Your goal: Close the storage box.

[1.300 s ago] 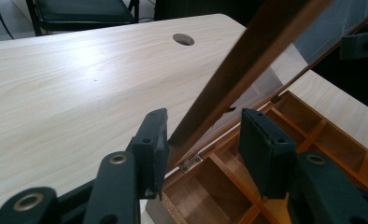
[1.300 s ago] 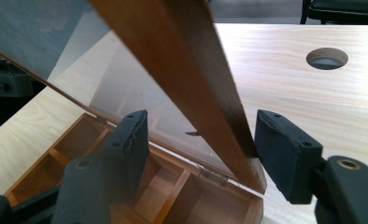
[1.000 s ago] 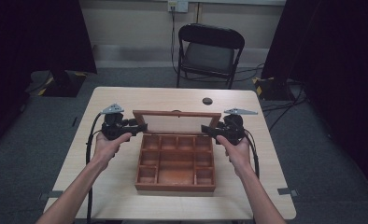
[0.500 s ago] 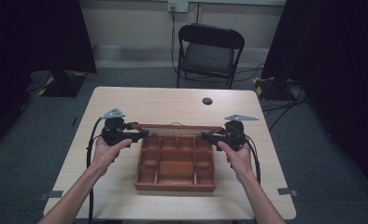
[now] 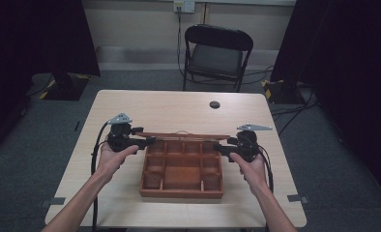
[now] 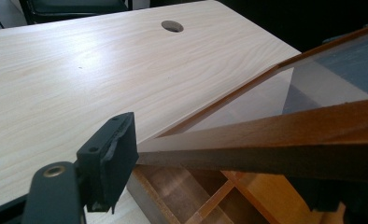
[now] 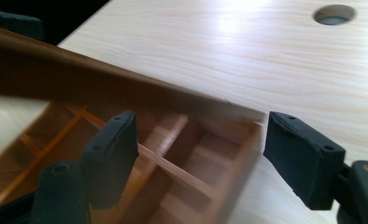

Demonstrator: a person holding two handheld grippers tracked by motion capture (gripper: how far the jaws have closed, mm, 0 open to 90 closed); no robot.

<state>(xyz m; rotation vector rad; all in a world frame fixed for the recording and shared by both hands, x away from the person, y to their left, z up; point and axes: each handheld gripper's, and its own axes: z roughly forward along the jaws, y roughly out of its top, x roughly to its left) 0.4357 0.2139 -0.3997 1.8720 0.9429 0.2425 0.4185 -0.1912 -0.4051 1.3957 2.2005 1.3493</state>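
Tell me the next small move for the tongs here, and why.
Probably draw both tongs outward, off the ends of the lid, so it settles onto the box. The left tongs and right tongs have just been opening with the lid between them, and it sits tilted just above the box, compartments showing beneath.

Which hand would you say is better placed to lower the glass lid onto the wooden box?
Probably left: the glass lid lies against a pad of the left gripper, while the right gripper stands clear of it. Both grippers' jaws have just been opening.
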